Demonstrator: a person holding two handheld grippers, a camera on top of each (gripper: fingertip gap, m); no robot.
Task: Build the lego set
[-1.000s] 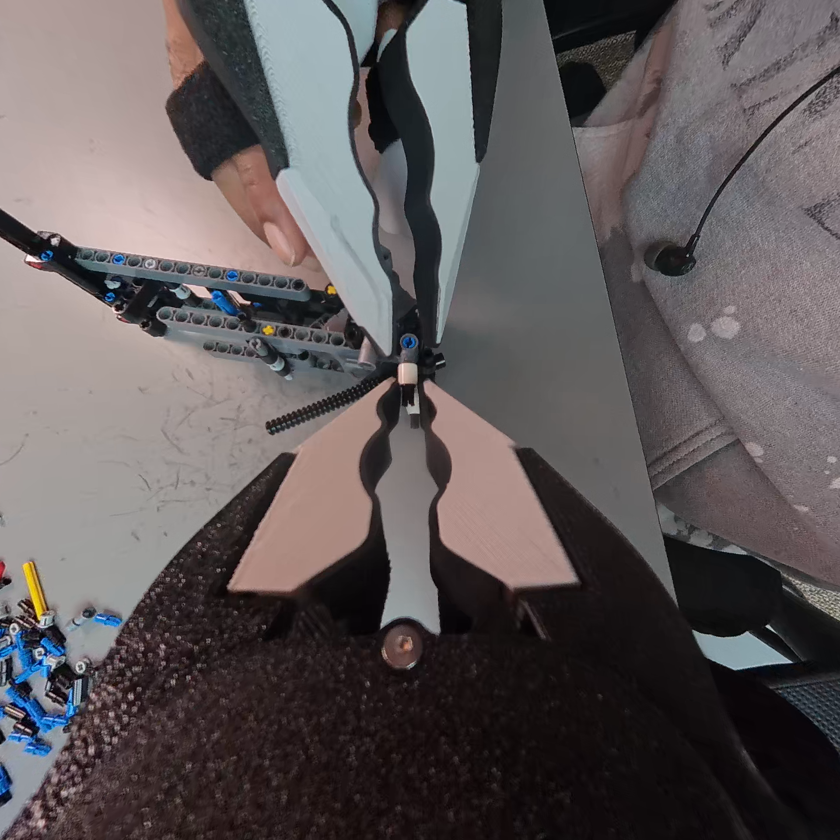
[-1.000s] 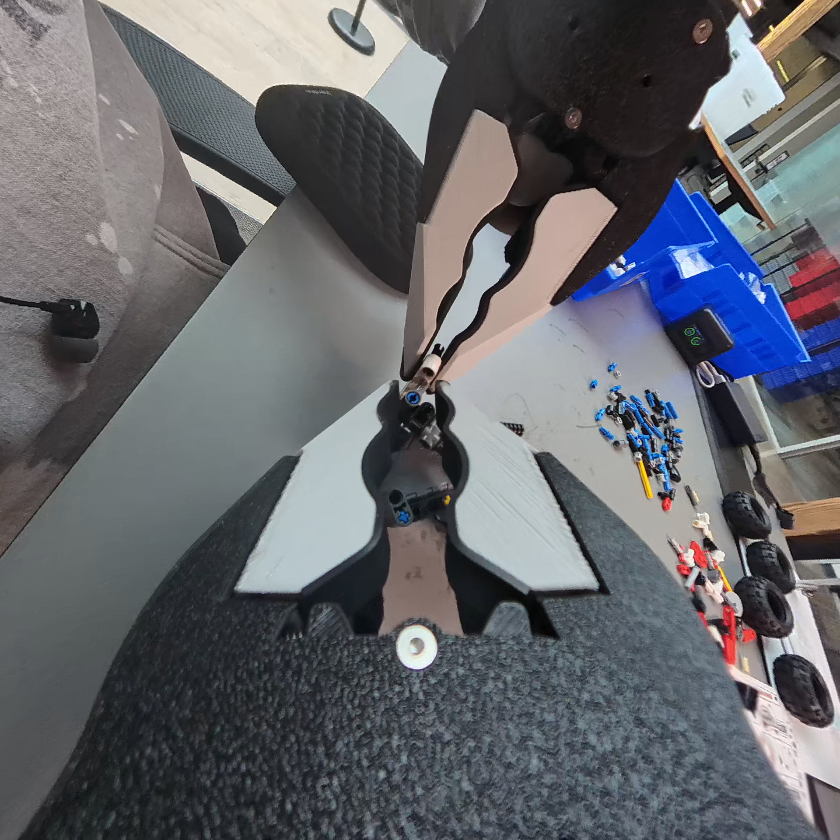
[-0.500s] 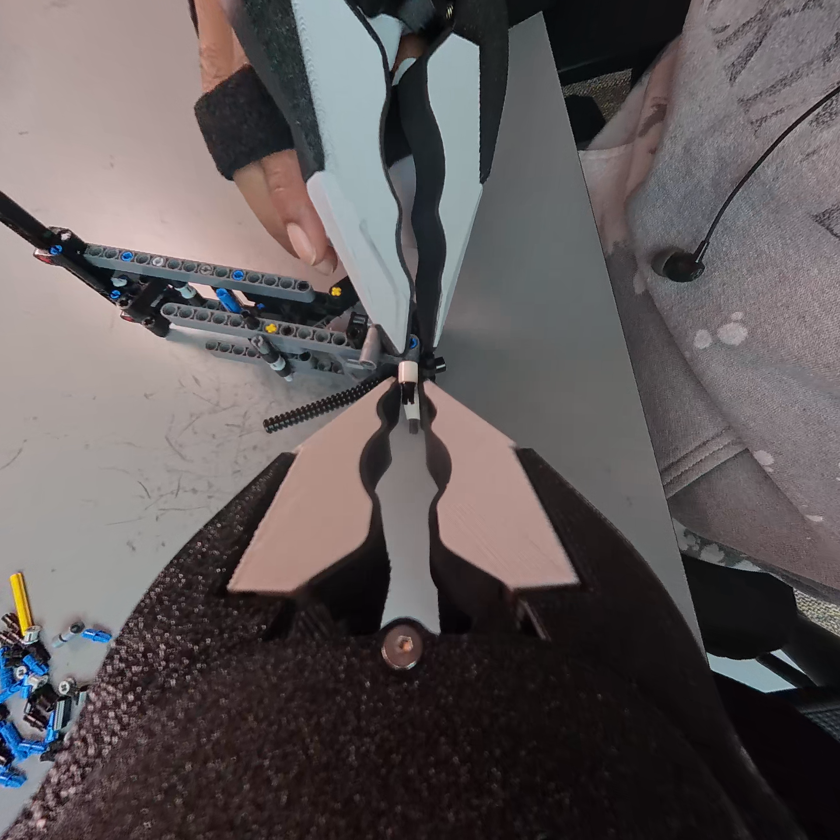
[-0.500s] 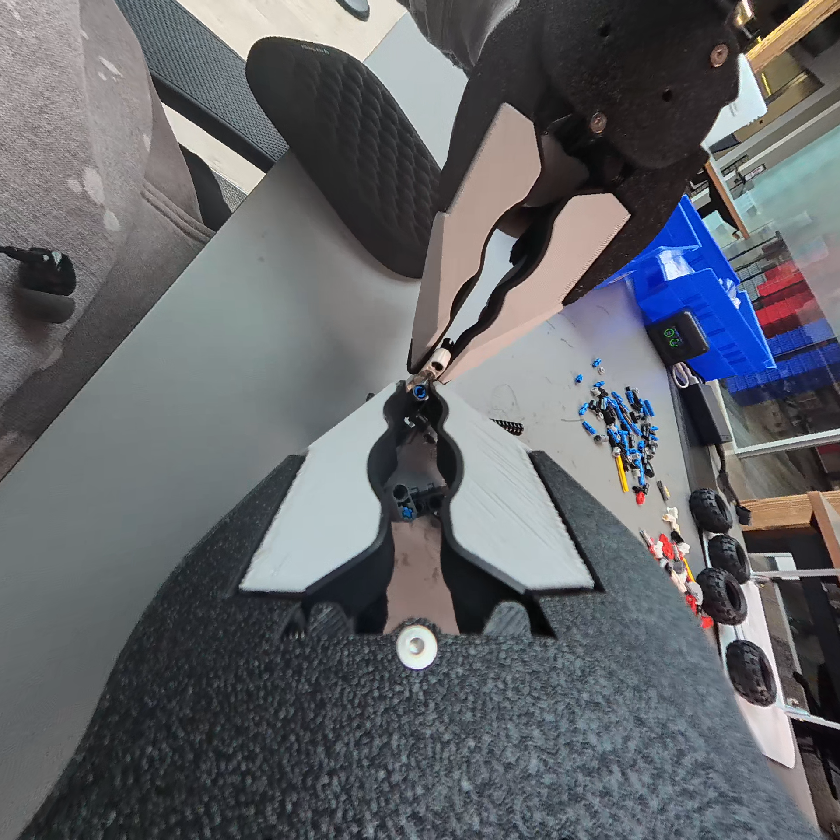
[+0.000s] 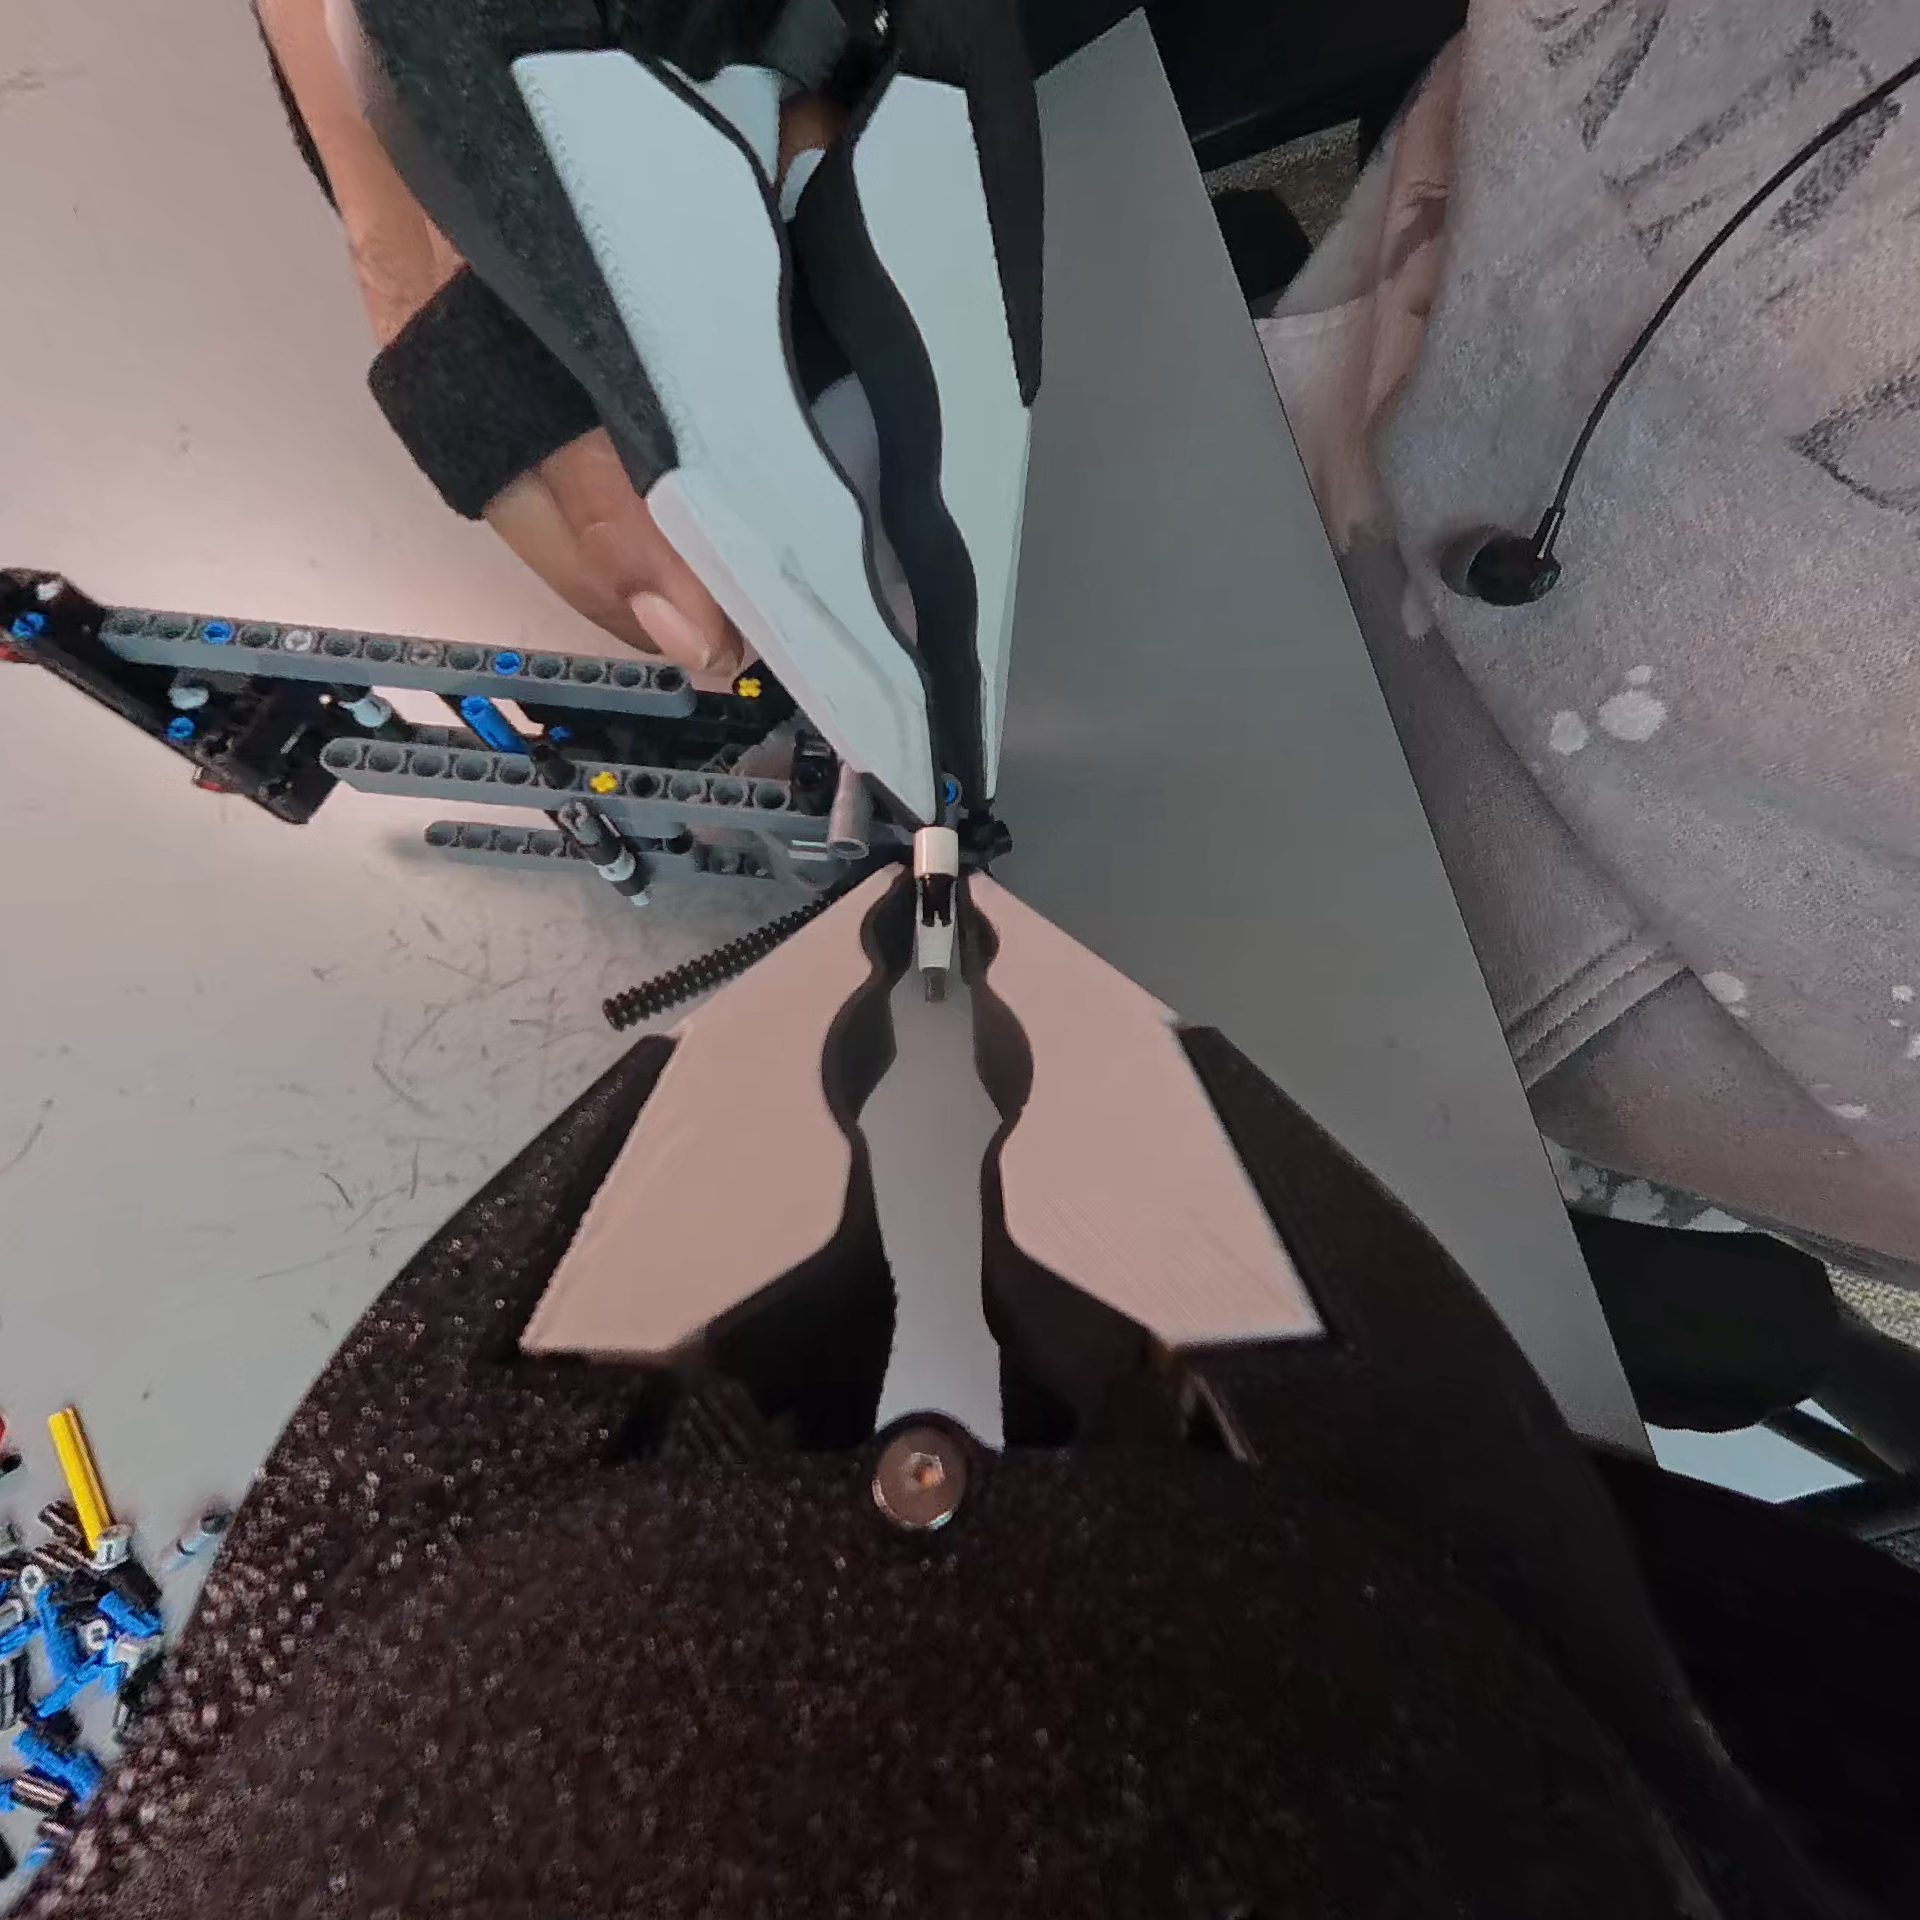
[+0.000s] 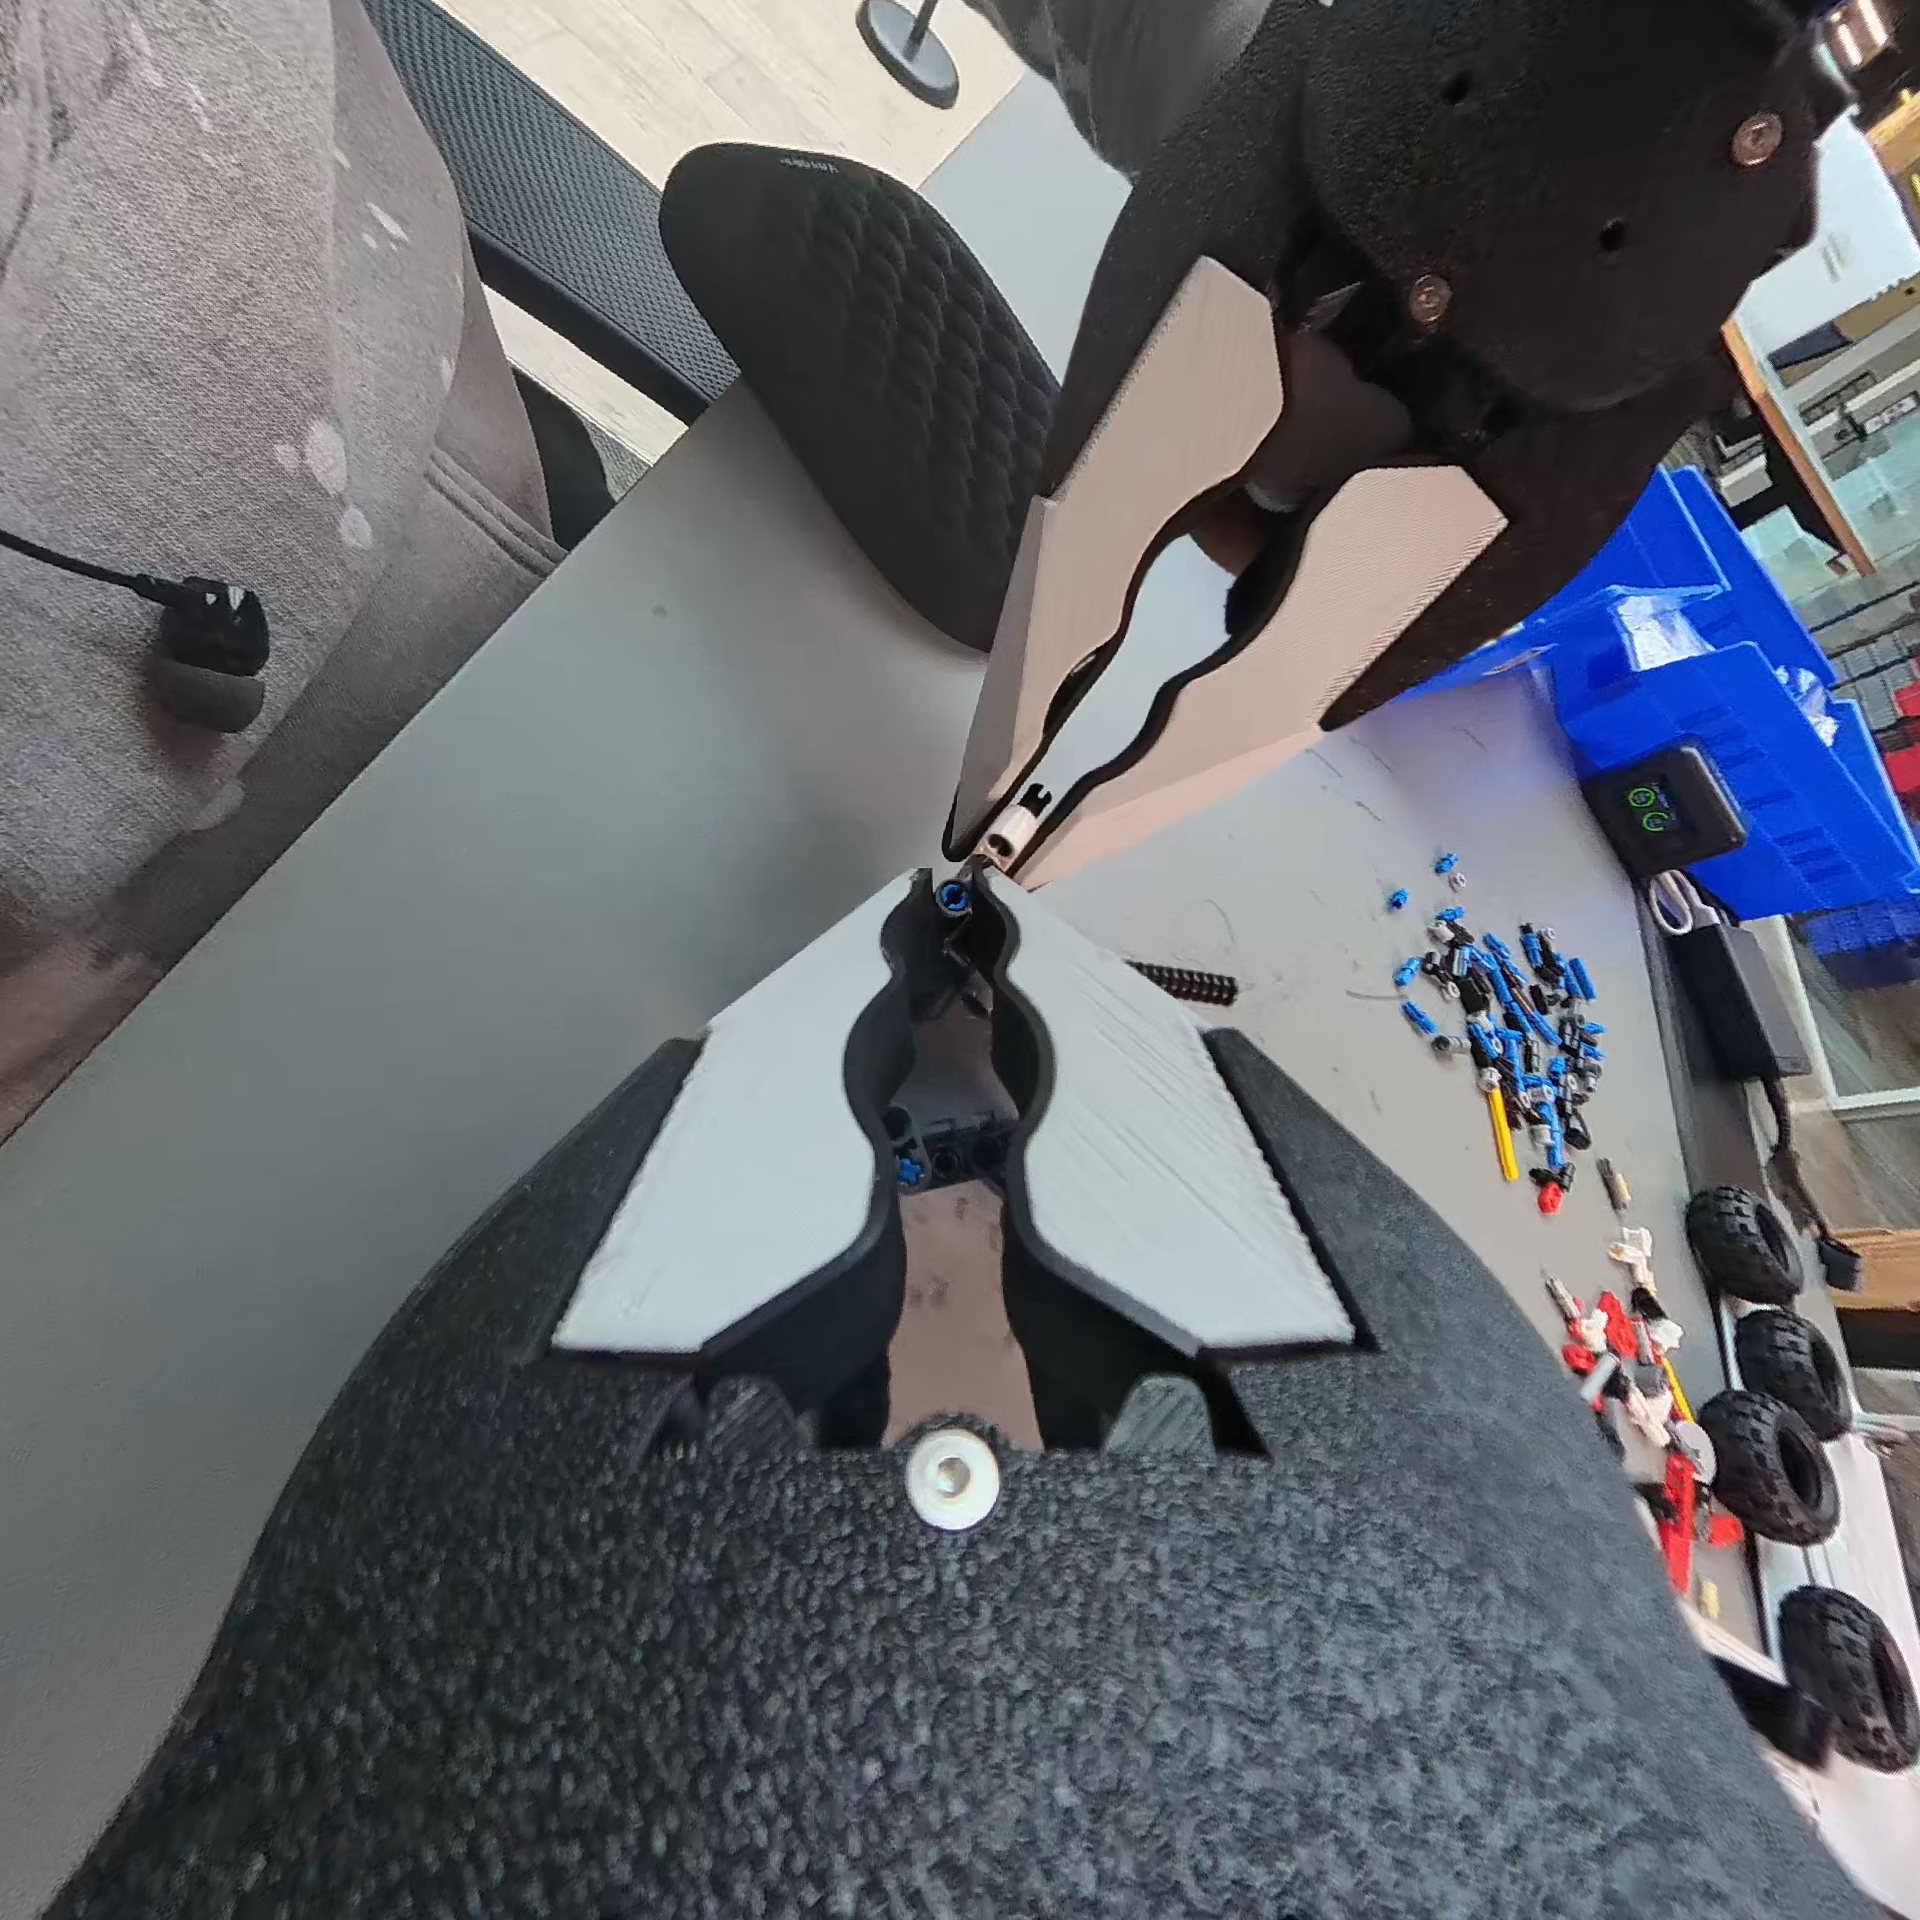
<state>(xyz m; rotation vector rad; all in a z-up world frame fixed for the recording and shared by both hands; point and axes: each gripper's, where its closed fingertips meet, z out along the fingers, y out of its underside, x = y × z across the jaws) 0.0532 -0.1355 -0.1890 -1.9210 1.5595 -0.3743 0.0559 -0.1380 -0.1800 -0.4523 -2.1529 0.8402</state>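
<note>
In the left wrist view my left gripper (image 5: 935, 899), with tan fingers, is shut on a small white and black connector (image 5: 935, 857). My right gripper (image 5: 961, 795), with white fingers, comes down from above and meets it tip to tip. It is shut on the near end of the grey and black lego frame (image 5: 436, 665), which stretches left over the table. In the right wrist view my right gripper (image 6: 961, 891) clamps the frame's black end with a blue pin (image 6: 951, 896). The left gripper (image 6: 992, 847) holds the connector (image 6: 1010, 831) right against that pin.
A black spring (image 5: 717, 961) lies beside the fingertips. A pile of blue and black parts (image 6: 1507, 1023) and a yellow axle (image 6: 1499, 1132) lie on the table. Black tyres (image 6: 1745, 1252), red and white parts (image 6: 1621, 1340), blue bins (image 6: 1714, 727) and a chair armrest (image 6: 862, 384) are around. A person's hand (image 5: 582, 540) holds the right gripper. The tips of both grippers are at nearly the same place. Both grippers' tips are roughly 30 centimeters from the yellow axle (image 6: 1499, 1132). Look for it in the left wrist view (image 5: 80, 1475) too.
Both grippers stay shut and tip to tip. The right gripper has tilted and shifted slightly, so the frame's blue pin is now mostly hidden behind the connector in the left wrist view.
</note>
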